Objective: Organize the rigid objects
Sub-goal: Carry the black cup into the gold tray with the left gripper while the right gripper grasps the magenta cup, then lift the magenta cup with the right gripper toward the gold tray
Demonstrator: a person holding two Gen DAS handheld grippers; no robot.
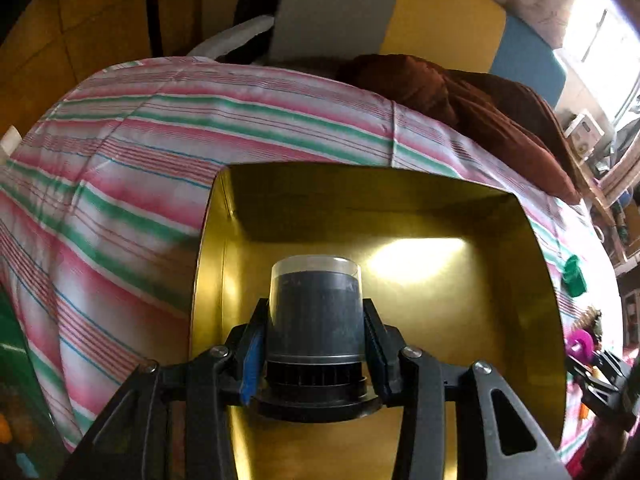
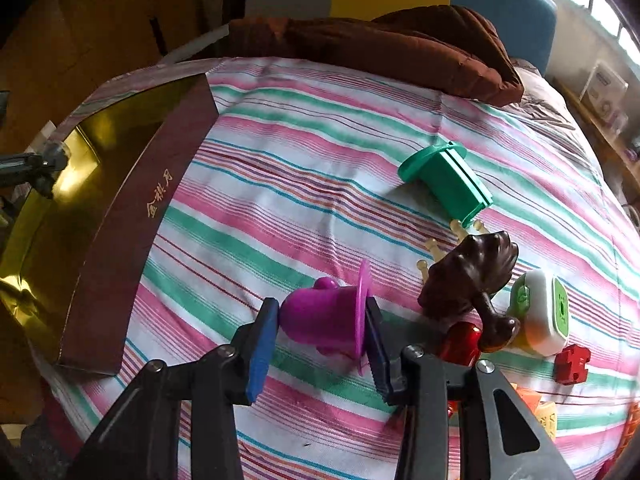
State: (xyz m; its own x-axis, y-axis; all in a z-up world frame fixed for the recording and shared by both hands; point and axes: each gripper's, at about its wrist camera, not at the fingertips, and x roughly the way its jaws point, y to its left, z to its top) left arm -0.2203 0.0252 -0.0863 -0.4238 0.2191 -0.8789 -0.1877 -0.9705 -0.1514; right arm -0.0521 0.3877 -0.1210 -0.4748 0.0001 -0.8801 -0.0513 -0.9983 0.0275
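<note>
Left gripper [image 1: 316,344] clamps dark cylinder [image 1: 316,312] over gold box [image 1: 500,280], nothing inside yet; right gripper [image 2: 322,332] pinches purple cup [image 2: 324,316] mid-bedspread [image 2: 280,168]. Green piece [image 2: 448,180], others remain.

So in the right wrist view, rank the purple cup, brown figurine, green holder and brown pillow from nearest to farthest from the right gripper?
1. Purple cup: clamped between the right gripper pads.
2. Brown figurine: just right, on the striped sheet.
3. Green holder: farther back, right of centre.
4. Brown pillow: at the bed's far end.
</note>
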